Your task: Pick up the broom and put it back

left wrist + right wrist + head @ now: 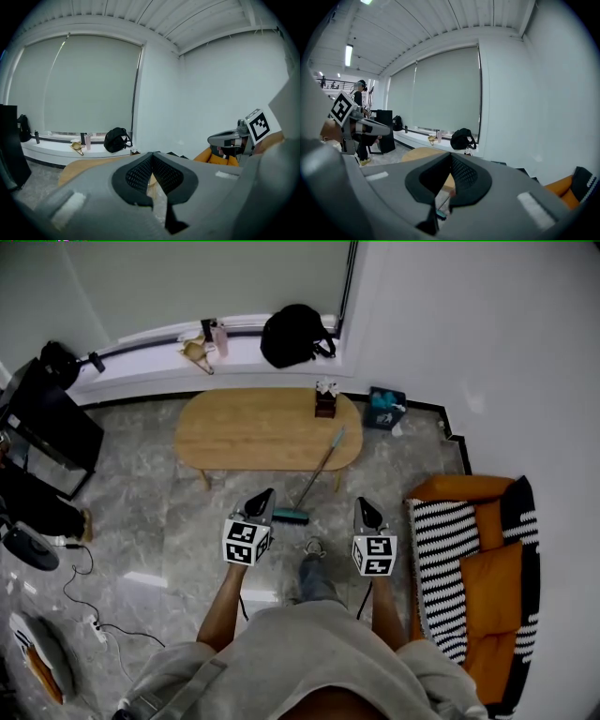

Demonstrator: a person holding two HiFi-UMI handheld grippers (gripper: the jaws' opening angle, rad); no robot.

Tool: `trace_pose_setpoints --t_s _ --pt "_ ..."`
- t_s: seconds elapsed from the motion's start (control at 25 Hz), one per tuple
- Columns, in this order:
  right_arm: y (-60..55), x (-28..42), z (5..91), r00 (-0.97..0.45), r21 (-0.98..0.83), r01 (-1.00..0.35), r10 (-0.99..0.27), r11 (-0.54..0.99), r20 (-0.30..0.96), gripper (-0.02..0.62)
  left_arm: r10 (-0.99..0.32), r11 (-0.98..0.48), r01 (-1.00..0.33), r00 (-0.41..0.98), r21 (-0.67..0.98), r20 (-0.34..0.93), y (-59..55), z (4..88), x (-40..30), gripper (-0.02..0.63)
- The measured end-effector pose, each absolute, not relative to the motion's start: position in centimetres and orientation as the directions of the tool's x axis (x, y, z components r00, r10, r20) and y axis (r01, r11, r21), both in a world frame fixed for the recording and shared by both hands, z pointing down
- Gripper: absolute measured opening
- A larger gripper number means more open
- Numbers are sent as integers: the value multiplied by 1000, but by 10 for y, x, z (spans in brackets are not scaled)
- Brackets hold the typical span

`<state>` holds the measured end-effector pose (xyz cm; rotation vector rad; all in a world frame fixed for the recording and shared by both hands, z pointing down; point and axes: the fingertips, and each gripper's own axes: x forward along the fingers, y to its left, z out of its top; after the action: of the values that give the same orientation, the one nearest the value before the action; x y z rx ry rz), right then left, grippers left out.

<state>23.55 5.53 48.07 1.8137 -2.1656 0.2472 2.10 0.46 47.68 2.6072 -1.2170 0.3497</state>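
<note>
**Both grippers clenched and empty, broom propped against the table ahead**

Your left gripper [265, 495] and right gripper [366, 505] are held out side by side in front of you. Each has its jaws pressed together at the tips, with nothing between them.

The broom [319, 474] stands on the marble floor [141, 521] just ahead. Its teal head is on the ground and its long handle slants up and away to rest on the near edge of the oval wooden table [244, 432]. In the head view the head lies just to the right of your left gripper's tip, between the two grippers. Neither gripper touches it.

Your own shoe [314, 547] is planted between the grippers, just behind the broom head. The table stands directly behind the broom, and a small brown box [325, 401] sits on its far edge near the handle's top.

To your right, close by the right gripper, is an orange seat [492, 577] with a black-and-white striped cushion [445, 568]. A teal box [384, 407] lies on the floor past the table's right end.

On the window ledge [141, 367] beyond are a black backpack [295, 334] and a pink bottle [220, 337].

Well off to your left there is a black panel [47, 418] with another person's legs [37, 504] beside it. A power strip [94, 622] with its cable lies on the floor there.
</note>
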Motion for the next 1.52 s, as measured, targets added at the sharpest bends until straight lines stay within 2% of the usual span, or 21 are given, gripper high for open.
trace_pose_setpoints --t_s 0.8,1.52 --pt "-143 305 494 -232 -17 -970 -904 243 360 2 -715 -608 -788 594 90 368 -184 479 109 -2" --pt "-204 305 576 -288 -101 -956 -826 274 485 2 -688 -547 -827 531 129 494 -232 548 107 -2"
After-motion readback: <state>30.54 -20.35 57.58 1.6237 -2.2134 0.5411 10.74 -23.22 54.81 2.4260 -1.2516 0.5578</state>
